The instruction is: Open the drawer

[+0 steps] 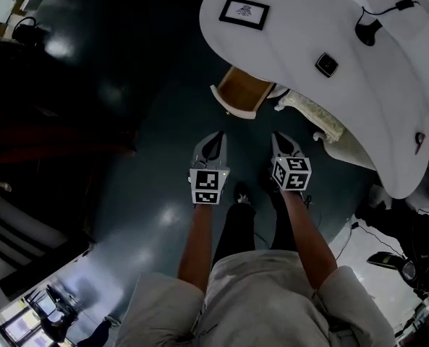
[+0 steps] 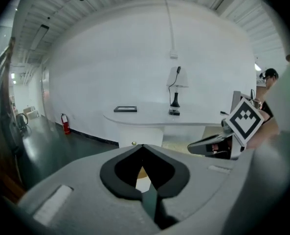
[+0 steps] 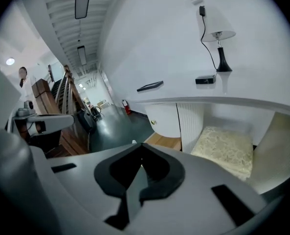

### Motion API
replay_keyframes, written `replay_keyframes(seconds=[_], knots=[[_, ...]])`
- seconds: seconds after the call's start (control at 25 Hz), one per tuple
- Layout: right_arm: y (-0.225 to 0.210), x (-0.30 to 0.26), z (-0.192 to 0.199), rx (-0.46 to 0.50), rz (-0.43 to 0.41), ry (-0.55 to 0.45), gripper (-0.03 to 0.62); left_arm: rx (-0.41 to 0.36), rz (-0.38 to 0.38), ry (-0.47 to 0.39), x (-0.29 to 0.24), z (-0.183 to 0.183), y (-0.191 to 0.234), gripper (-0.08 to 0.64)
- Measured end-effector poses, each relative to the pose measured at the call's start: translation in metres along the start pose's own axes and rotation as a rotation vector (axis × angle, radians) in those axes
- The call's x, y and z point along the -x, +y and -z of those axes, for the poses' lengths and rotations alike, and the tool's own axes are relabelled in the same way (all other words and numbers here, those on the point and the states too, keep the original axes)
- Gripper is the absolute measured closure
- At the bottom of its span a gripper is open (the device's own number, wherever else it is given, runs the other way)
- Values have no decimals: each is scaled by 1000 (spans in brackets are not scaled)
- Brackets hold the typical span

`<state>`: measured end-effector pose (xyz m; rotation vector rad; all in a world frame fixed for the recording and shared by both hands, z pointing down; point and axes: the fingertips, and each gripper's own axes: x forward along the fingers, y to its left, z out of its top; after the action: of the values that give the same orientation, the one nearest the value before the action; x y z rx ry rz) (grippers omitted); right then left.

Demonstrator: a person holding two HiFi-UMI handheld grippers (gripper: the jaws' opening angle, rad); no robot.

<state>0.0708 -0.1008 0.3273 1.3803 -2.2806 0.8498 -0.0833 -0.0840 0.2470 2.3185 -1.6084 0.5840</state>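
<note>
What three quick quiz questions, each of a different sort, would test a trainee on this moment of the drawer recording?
1. True or false: the drawer under the white desk is pulled out, with its wooden inside showing.
2. Multiple choice: what does the left gripper hold? A) the drawer's knob B) nothing, its jaws are shut C) the cushion
3. Short answer: in the head view, which thing on the desk lies nearer the drawer, the picture frame or the lamp?

Key: 1 true; 2 B; 3 the picture frame.
</note>
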Motion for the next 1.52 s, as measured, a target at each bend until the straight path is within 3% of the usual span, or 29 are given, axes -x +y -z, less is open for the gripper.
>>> replay_keyframes(seconds=[0.4, 0.6, 0.68, 0.96, 1.16, 1.52], knots=[[82, 120, -23, 10, -4, 7, 577, 137, 9, -21, 128, -47, -21, 551], [111, 165, 2, -29, 12, 11, 577, 266, 56, -38, 161, -46, -41, 549], [116, 174, 13, -22, 17, 1, 577, 283, 66, -33, 163, -43, -45, 549], [129, 183, 40, 59, -8, 16, 578, 233, 84, -4, 175, -26, -61, 549], [132, 188, 43, 52, -13, -8, 578, 159, 107, 1, 182, -22, -67, 549], [127, 188, 34, 31, -4, -39, 577, 135, 107, -6, 183, -26, -66, 549]])
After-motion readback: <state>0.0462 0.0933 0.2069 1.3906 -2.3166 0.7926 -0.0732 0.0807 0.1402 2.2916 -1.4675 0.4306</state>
